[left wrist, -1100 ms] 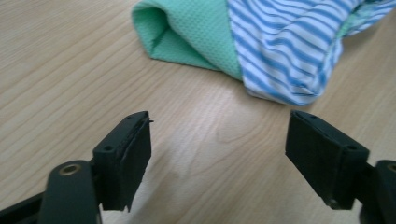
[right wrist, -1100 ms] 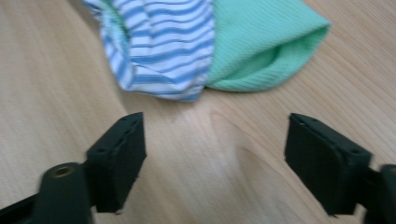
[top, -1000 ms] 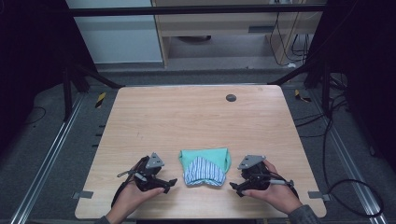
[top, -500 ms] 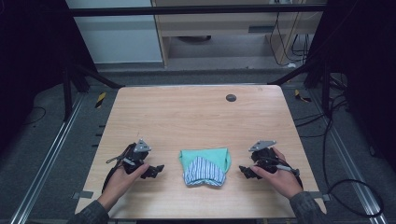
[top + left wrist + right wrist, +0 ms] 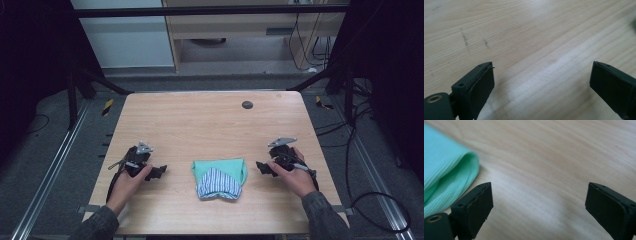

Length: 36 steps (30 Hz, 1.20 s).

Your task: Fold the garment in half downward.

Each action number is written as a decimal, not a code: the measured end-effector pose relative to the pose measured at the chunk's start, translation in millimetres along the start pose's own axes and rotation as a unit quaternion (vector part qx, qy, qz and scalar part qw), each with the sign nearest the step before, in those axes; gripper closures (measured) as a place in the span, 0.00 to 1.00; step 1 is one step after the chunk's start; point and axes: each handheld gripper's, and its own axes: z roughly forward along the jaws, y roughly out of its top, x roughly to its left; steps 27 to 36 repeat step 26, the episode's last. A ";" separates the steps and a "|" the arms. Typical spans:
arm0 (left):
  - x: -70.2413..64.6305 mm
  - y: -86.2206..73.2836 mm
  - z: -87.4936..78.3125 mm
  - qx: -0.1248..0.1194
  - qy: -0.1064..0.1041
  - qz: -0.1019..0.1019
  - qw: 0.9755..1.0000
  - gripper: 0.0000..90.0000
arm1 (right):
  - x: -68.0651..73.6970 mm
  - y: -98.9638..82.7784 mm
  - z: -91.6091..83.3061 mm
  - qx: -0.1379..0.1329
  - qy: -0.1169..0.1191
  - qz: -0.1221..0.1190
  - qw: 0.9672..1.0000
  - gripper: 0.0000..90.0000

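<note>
The folded cloth (image 5: 219,177), mint green with a striped panel turned up on its near half, lay on the desk (image 5: 210,120) toward the six o'clock edge, midway between my hands. My left tongs (image 5: 159,171) sat at its nine o'clock, well apart from it, jaws spread wide over bare wood with nothing between them. My right tongs (image 5: 263,168) sat at its three o'clock, near but not touching, jaws equally wide and empty; in the right gripper view the cloth's rounded green edge (image 5: 451,175) lay just beside one jaw. I judged the risk lay there: a careless sweep inward could snag that soft edge and drag the fold open, or pinch only the top layer.
</note>
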 end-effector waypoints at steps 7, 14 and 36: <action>12.9 -2.0 10.4 -0.012 0.017 -0.026 0.999 0.06 | -11.6 3.1 16.2 -0.009 -0.033 0.039 0.999 0.07; 14.2 -1.3 16.2 -0.030 0.018 -0.027 0.999 0.03 | -11.9 -0.5 28.2 -0.010 -0.061 0.067 0.996 0.07; 12.1 -0.8 17.5 -0.026 0.028 -0.041 0.998 0.00 | -9.6 -4.9 33.1 -0.031 -0.071 0.089 0.993 0.00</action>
